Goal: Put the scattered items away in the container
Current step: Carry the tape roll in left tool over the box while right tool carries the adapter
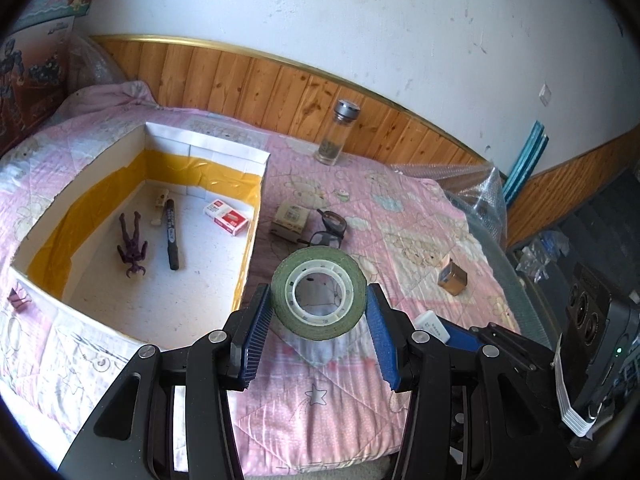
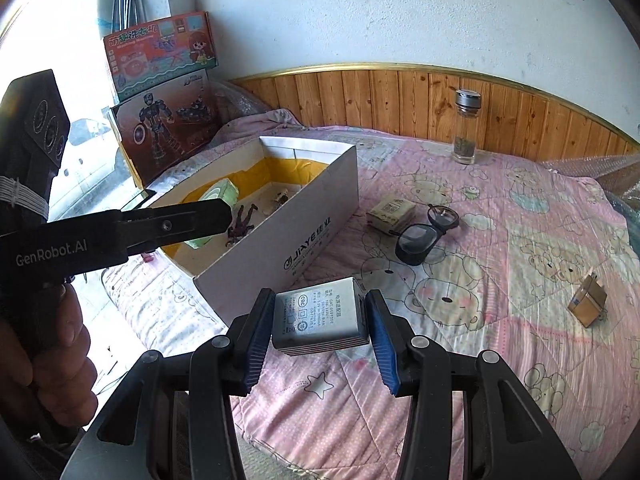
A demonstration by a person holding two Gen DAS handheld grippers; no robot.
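My left gripper (image 1: 319,306) is shut on a green tape roll (image 1: 319,298) and holds it above the bed, just right of the white cardboard box (image 1: 250,236). In the right wrist view the left gripper (image 2: 208,216) and tape roll (image 2: 218,196) hang over the box (image 2: 280,240). The box holds a purple figure (image 1: 132,242), a black marker (image 1: 171,236) and a red-and-white staple box (image 1: 226,218). My right gripper (image 2: 319,322) is shut on a grey power adapter (image 2: 320,318), in front of the box's near corner.
On the pink quilt lie black glasses (image 2: 424,232), a small beige carton (image 2: 390,212), a small brown block (image 2: 588,304) and an upright glass bottle (image 2: 464,128). Toy boxes (image 2: 160,92) stand behind the container. Bubble wrap (image 1: 472,188) lies at the bed's right edge.
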